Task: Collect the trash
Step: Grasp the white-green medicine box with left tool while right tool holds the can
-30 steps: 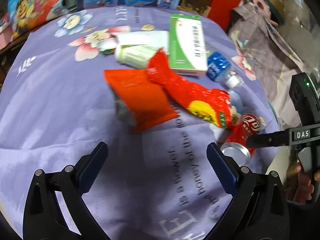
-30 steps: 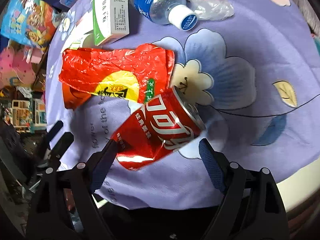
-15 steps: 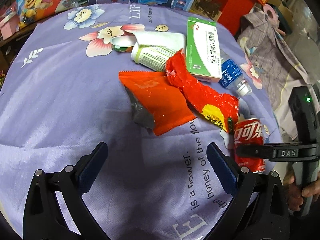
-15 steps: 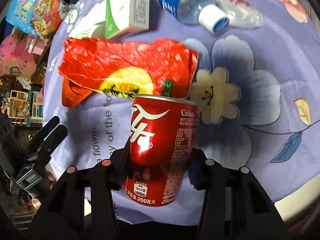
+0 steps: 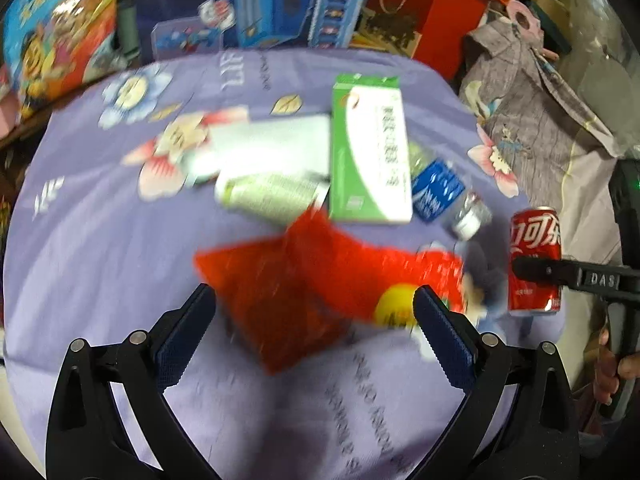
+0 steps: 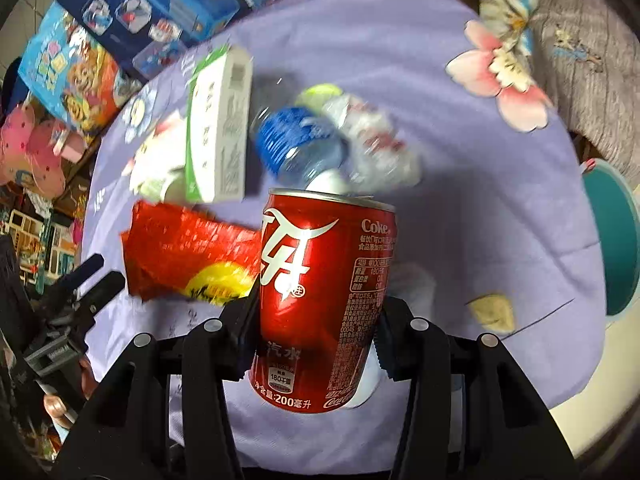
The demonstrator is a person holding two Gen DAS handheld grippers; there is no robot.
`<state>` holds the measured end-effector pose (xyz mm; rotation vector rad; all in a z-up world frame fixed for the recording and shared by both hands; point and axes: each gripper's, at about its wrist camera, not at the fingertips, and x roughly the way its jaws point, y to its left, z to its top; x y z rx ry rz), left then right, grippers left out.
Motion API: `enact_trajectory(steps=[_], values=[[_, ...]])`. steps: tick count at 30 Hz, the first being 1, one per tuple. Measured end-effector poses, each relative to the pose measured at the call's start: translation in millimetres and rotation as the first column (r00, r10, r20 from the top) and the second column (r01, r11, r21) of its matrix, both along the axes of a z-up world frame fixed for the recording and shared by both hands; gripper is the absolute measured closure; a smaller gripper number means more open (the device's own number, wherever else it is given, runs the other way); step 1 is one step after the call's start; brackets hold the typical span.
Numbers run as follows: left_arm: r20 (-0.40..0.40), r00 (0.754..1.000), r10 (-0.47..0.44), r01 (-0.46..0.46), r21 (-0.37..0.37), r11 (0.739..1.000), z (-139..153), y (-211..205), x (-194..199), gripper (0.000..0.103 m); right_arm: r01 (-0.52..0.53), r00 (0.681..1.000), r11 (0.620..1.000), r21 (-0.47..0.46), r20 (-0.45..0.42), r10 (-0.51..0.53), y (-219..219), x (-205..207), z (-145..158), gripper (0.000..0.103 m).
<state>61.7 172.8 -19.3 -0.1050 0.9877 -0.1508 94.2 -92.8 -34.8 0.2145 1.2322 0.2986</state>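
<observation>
I find my right hand-held gripper (image 6: 316, 332) clamped on the red cola can (image 6: 326, 300), one pad on each side of the lower body, the can upright and clear of the purple floral cloth (image 6: 480, 208) that covers the worktop. From the left wrist view the same can (image 5: 534, 260) sits at about 3 o'clock, off the edge of the cloth, with a black finger across its middle. My left hand-held gripper (image 5: 314, 332) stands wide and empty above the red snack wrappers (image 5: 320, 280). Remaining trash on the cloth: the green and white carton (image 5: 370, 152) at 12 o'clock, the blue-labelled water bottle (image 5: 438, 192) just beside it at 1 o'clock, a pale cylindrical container (image 5: 272, 196) at 11 o'clock, and crumpled clear plastic (image 6: 372, 140) touching the bottle. A teal bin-like rim (image 6: 612, 236) shows at 3 o'clock in the right wrist view; I judge it the likely drop point, though its inside is not visible. To do this step well, I would keep the grip steady, hold the can upright in case liquid remains, carry it clear of the cloth edge, and release only once it is over the opening. The thin wall may dent under extra squeeze, so I add none.
</observation>
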Motion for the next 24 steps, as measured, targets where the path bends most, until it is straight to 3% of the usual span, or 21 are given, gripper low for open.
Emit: enact_trajectory(steps=[5, 11, 21, 23, 24], values=[[0.005, 0.998, -0.067, 0.067, 0.017, 0.998, 5, -31, 46, 0.004, 0.055, 0.998, 0.998, 0.011, 0.011, -0.055, -33, 14, 0, 0.057], [-0.046, 0.994, -0.099, 0.101, 0.050, 0.994, -15, -53, 95, 0.004, 0.088, 0.996, 0.996, 0.012, -0.007, -0.088, -47, 29, -8, 0.057], [-0.127, 0.983, -0.134, 0.142, 0.052, 0.989, -45, -67, 133, 0.005, 0.107, 0.994, 0.993, 0.041, -0.032, -0.106, -63, 48, -21, 0.057], [-0.125, 0.982, -0.139, 0.145, 0.041, 0.989, -48, -68, 132, 0.026, 0.108, 0.994, 0.993, 0.047, -0.038, -0.106, -65, 50, -25, 0.057], [-0.121, 0.983, -0.136, 0.141, 0.038, 0.989, -48, -67, 132, 0.026, 0.108, 0.994, 0.993, 0.048, -0.039, -0.106, -66, 50, -25, 0.057]])
